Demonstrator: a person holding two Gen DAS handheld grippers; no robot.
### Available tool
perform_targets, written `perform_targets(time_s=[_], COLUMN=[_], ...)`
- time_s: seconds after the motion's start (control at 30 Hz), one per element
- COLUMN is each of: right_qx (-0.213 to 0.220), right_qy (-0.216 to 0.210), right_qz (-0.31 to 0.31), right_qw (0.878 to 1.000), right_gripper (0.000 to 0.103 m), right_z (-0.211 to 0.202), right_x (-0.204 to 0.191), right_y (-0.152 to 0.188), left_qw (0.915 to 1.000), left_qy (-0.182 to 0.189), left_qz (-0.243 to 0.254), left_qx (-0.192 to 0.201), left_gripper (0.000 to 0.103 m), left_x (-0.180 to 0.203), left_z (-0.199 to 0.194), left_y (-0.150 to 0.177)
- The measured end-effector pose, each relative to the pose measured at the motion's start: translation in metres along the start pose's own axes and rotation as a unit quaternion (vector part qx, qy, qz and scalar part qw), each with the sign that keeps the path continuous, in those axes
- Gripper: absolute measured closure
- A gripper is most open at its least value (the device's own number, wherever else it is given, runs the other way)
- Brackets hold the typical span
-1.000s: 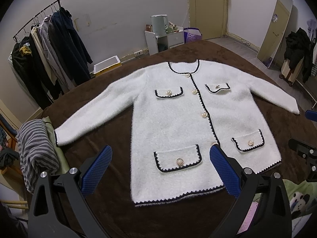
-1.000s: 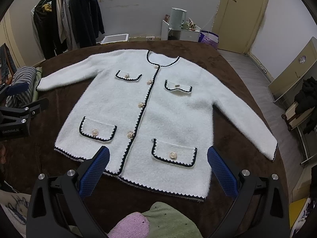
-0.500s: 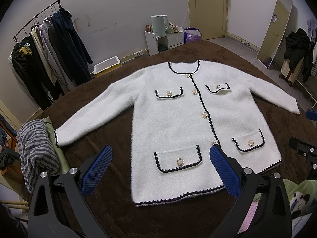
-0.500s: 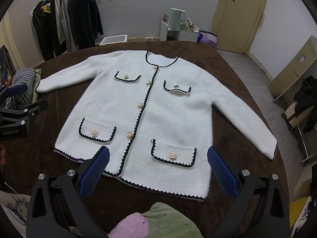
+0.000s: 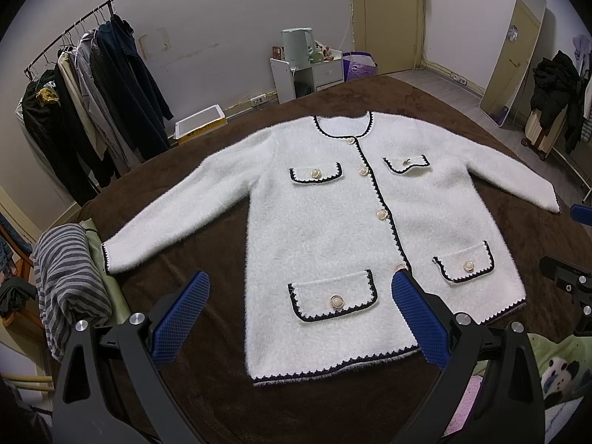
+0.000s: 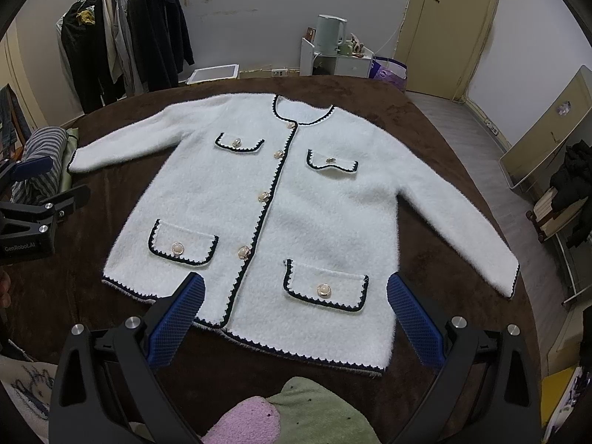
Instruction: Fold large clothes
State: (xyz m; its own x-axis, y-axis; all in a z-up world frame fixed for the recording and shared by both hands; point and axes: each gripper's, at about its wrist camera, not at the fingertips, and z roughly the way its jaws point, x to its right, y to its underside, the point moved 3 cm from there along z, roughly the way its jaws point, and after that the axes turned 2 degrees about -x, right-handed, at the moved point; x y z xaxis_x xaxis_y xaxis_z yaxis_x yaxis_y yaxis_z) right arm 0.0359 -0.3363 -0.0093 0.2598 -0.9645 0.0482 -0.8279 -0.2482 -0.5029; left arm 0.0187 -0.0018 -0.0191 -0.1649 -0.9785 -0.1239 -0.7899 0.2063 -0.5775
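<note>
A fuzzy white cardigan (image 5: 333,229) with black scalloped trim lies flat on brown velvety bedding (image 5: 207,388); both grippers' fingers (image 5: 418,314) (image 6: 414,318) spread apart, empty.

right claw (image 6: 296,318) eased slightly nearer the cardigan (image 6: 296,199) (barely)

Black gripper (image 5: 299,310) frames, blue textured jaws, silver screws
</note>
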Motion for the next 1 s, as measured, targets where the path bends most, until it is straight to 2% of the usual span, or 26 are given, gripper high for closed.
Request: perform_targets(time_s=[0.8,1.0], right_qx=[-0.002,-0.003], right_qy=[-0.003,-0.01], right_qz=[0.005,0.023], right_qw=[1.0,1.0], right_gripper=[0.006,0.006], right_z=[0.0014,0.0013], right_x=[0.0006,0.006], right_y=[0.0003,0.0006], left_qw=[1.0,0.9997], left_qy=[0.006,0.017], left_qz=[-0.001,-0.012], left_qx=[-0.003,-0.009], left_gripper=[0.006,0.006], left_x=[-0.0006,-0.0055], left_z=[0.0036,0.009], left_y=[0.0024,0.0051])
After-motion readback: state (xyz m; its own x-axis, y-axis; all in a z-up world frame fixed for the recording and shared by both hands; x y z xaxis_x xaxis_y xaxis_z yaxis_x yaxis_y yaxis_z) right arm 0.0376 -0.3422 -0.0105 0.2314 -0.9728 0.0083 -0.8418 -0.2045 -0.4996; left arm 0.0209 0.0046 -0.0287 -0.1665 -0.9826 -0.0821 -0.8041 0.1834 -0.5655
